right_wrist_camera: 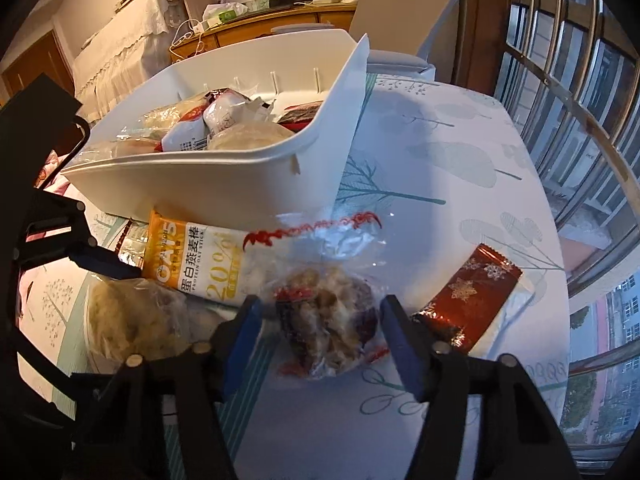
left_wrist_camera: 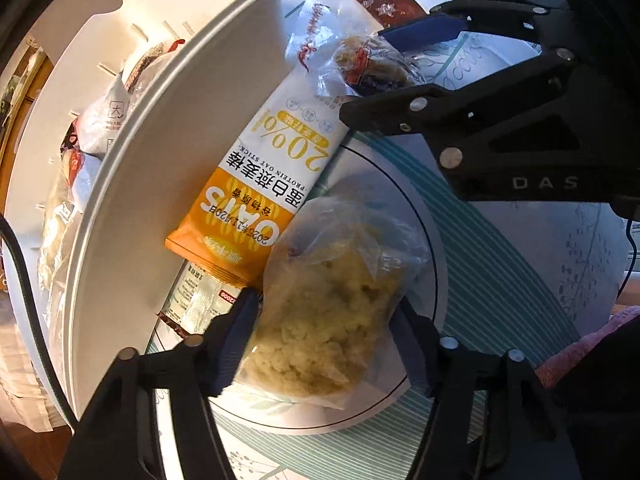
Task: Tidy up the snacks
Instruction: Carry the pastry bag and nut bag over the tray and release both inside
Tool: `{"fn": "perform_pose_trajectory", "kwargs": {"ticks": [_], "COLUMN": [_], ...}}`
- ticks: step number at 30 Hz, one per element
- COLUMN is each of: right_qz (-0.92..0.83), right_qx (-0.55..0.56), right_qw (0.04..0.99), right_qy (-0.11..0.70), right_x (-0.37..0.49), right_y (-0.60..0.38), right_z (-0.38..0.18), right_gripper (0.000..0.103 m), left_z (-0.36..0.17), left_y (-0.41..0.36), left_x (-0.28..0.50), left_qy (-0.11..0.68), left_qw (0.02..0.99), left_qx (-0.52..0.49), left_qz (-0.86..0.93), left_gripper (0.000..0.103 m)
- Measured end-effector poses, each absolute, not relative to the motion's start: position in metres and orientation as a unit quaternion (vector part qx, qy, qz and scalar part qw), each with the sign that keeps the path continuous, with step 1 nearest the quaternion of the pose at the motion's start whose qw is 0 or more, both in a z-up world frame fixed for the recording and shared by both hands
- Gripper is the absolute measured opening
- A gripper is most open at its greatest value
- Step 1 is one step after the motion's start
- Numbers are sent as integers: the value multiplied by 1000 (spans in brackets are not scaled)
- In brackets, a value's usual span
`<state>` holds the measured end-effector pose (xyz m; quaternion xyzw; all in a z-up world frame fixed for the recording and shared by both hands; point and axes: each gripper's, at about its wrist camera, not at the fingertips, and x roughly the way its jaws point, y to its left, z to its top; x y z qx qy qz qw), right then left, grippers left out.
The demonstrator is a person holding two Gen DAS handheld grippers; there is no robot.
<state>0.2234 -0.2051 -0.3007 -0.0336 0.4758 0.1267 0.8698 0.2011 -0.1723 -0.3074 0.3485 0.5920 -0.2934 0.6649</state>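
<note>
**Two bags framed, the bin off to your left**

The clear bag of pale crumbly snack (left_wrist_camera: pixel 328 320) lies on the tablecloth (left_wrist_camera: pixel 500 280) directly ahead of your left gripper (left_wrist_camera: pixel 332 344), its bulk sitting between the two blue pads (left_wrist_camera: pixel 236 344). The fingers are spread wide on either side of it; the near edge of the film looks close to the left pad, but whether it touches I cannot tell. Nothing is clamped yet. The bag's long axis runs roughly along your line of approach, so closing would pinch it across its narrow width.

Your right gripper (right_wrist_camera: pixel 320 340) is in the same posture over the bag of dark-and-tan pieces (right_wrist_camera: pixel 332 320) — jaws apart, the bag centred between them, near both pads. That bag is lumpy and roughly round, so orientation matters little there.

Just beyond both lies the orange and white oat-stick packet (left_wrist_camera: pixel 256 184), long axis parallel to the wall of the white bin (right_wrist_camera: pixel 224 176) and resting close against its base; a smaller sachet (left_wrist_camera: pixel 192 304) peeks from beneath its orange end. A red snowflake-printed packet (right_wrist_camera: pixel 468 300) sits apart, to the right of the right gripper.

The bin already holds several wrapped snacks (right_wrist_camera: pixel 200 128). It stands beyond both bags and toward the left gripper's side — that arm looks to have the shorter carry over the rim.
</note>
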Motion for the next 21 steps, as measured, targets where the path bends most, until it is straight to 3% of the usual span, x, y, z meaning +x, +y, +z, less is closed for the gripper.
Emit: {"fn": "perform_pose_trajectory", "kwargs": {"ticks": [6, 21], "right_qz": [124, 105], "right_qx": [-20, 7], "right_qw": [868, 859], "right_qy": [481, 500], "right_x": [223, 207], "right_y": [-208, -206], "right_z": [-299, -291], "right_gripper": [57, 56], "left_z": [-304, -298], "left_y": [-170, -131], "left_x": [195, 188], "left_qy": [590, 607], "left_qw": [672, 686], "left_qx": [341, 295], "left_qz": [-292, -274], "left_gripper": [55, 55]}}
